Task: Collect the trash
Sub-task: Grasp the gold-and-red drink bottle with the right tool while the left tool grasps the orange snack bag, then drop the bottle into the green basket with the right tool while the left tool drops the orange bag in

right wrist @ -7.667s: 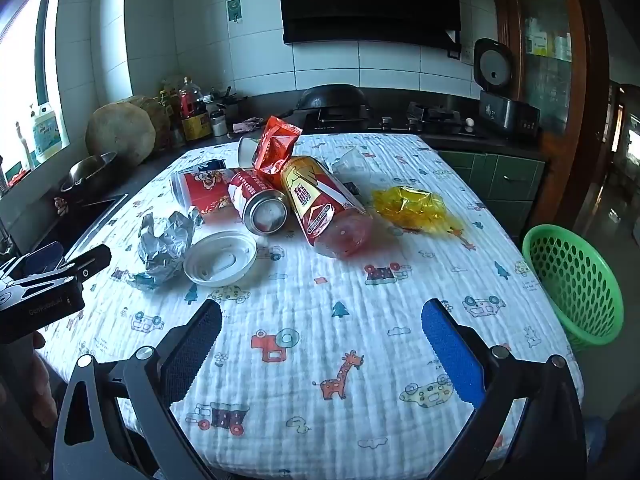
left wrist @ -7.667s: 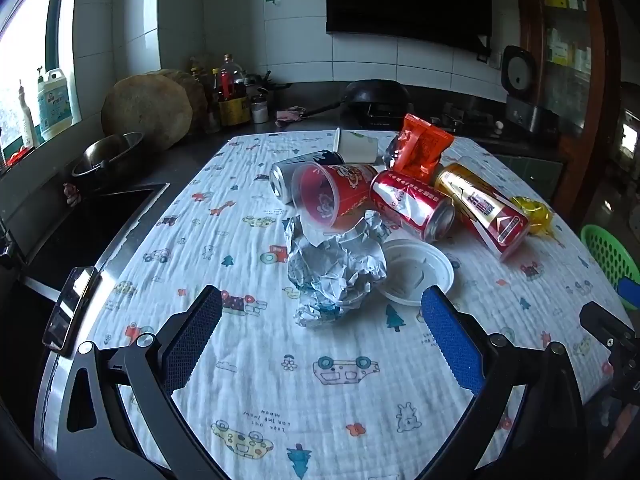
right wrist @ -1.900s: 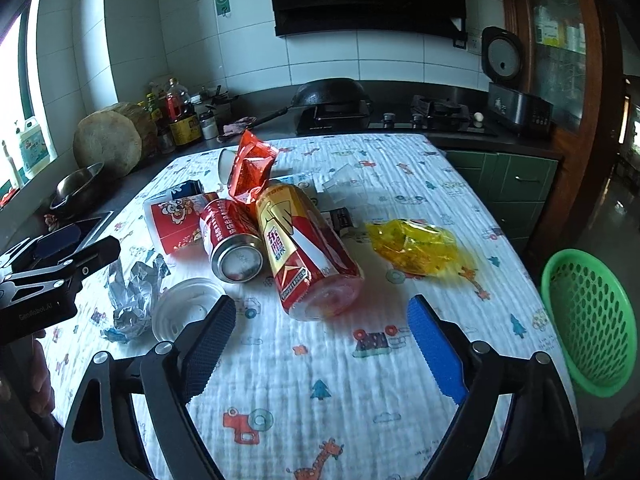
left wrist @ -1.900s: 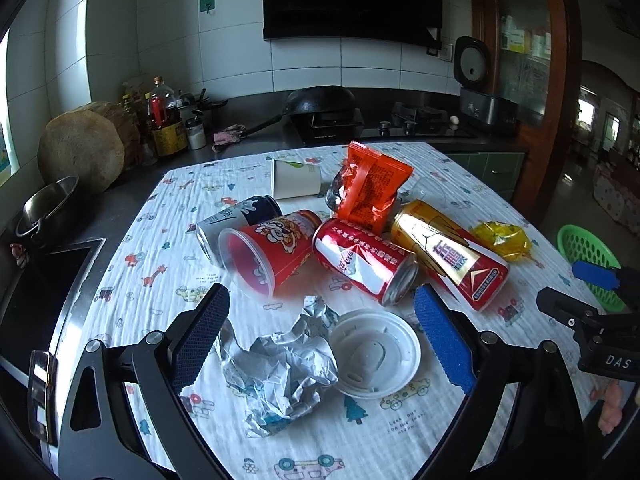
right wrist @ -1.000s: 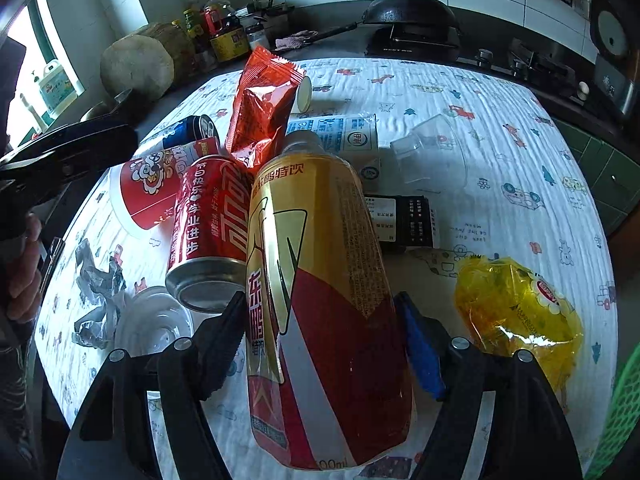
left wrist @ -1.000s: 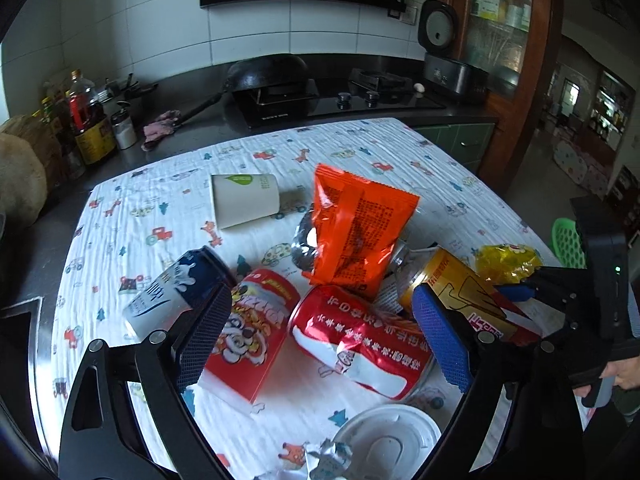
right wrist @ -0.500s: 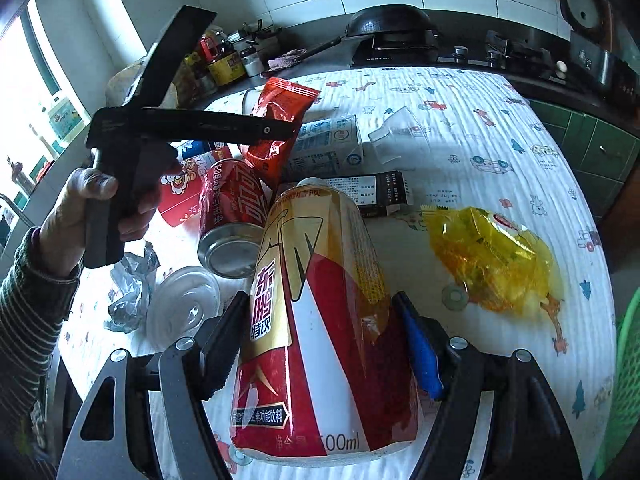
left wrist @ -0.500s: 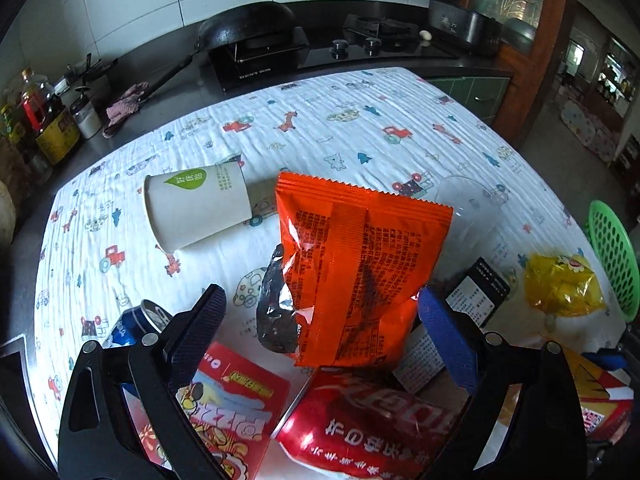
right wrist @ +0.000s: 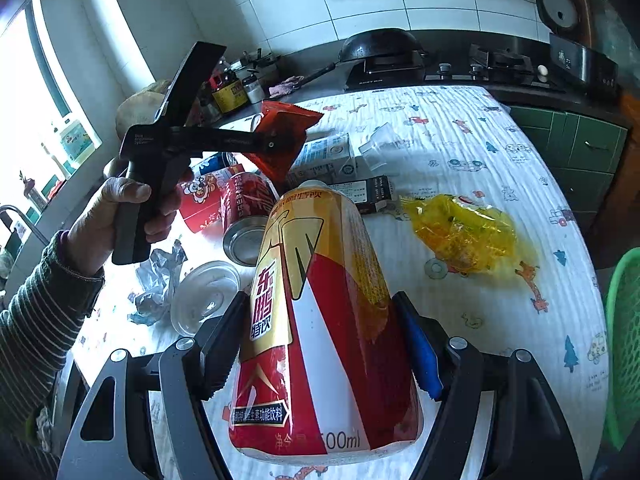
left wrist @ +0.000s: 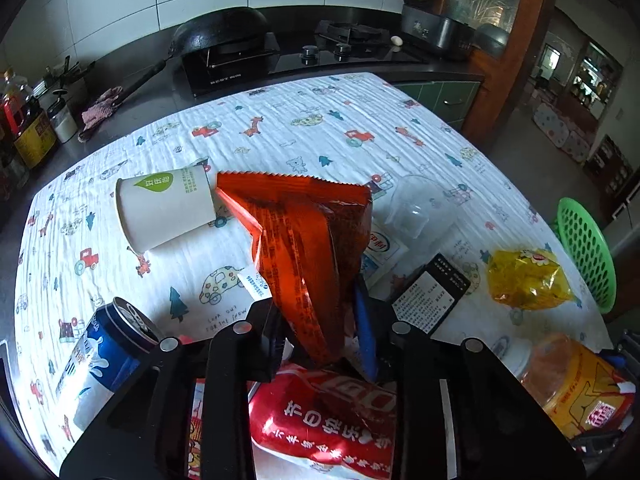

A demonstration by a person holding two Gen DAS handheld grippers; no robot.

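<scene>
My left gripper [left wrist: 316, 316] is shut on an orange snack bag [left wrist: 304, 248] and holds it above the table; it shows in the right wrist view [right wrist: 280, 142] too. My right gripper [right wrist: 320, 344] is shut on a big gold-and-red drink bottle [right wrist: 320, 320], also at the lower right of the left wrist view [left wrist: 576, 384]. On the cartoon-print cloth lie a red cola can [left wrist: 320, 420], a blue can [left wrist: 96, 364], a white paper cup [left wrist: 164, 208], a yellow wrapper [right wrist: 460, 232], a clear plastic cup [left wrist: 416, 208], a black packet [left wrist: 432, 300], crumpled foil [right wrist: 160, 280] and a white lid [right wrist: 204, 296].
A green mesh basket [left wrist: 584, 248] stands past the table's right edge, also in the right wrist view [right wrist: 624, 352]. Behind the table runs a dark counter with a wok [left wrist: 224, 36], a stove and bottles [left wrist: 24, 120]. A milk carton [right wrist: 324, 156] lies behind the pile.
My left gripper has closed on the orange snack bag and lifted it. My right gripper has closed on the gold-and-red bottle and raised it slightly.
</scene>
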